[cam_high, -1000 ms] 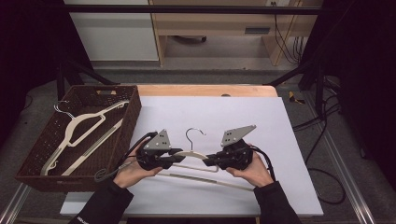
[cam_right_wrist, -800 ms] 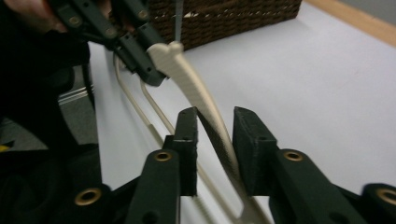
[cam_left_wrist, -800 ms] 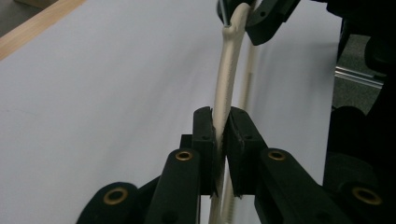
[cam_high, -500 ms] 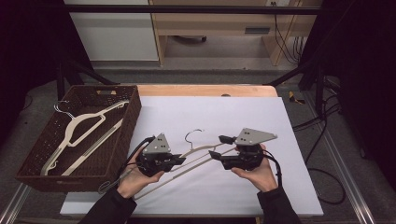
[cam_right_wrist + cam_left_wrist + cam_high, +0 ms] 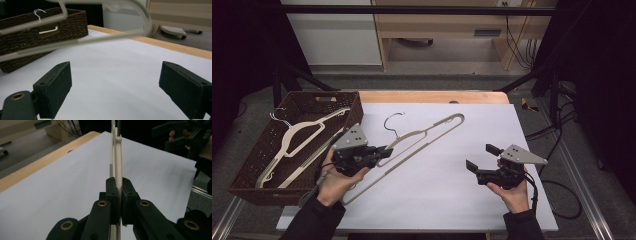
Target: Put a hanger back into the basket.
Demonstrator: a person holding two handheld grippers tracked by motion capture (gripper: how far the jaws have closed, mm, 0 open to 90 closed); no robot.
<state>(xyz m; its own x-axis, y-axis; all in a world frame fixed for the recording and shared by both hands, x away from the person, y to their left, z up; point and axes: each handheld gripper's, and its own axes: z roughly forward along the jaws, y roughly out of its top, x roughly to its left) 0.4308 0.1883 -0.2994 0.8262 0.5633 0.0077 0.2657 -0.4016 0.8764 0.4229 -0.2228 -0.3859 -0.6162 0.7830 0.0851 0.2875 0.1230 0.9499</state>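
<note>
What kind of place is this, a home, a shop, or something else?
Most likely a lab or recording workspace, not a home: a white-covered table framed by metal rails, loose cables on the floor, and a person working handheld grippers on a hanger beside a wicker basket.

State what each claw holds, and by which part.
Left claw grips the hanger by its shoulder arm, below the hook. Right claw, just opened, holds nothing.

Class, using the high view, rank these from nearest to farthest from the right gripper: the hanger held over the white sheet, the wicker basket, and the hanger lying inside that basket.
From the right gripper, open at the sheet's right:
1. The held hanger, mid-sheet, clamped by the left gripper.
2. The wicker basket, at the table's left edge; its near wall comes closest.
3. The hanger in the basket, farther left inside it.
</note>
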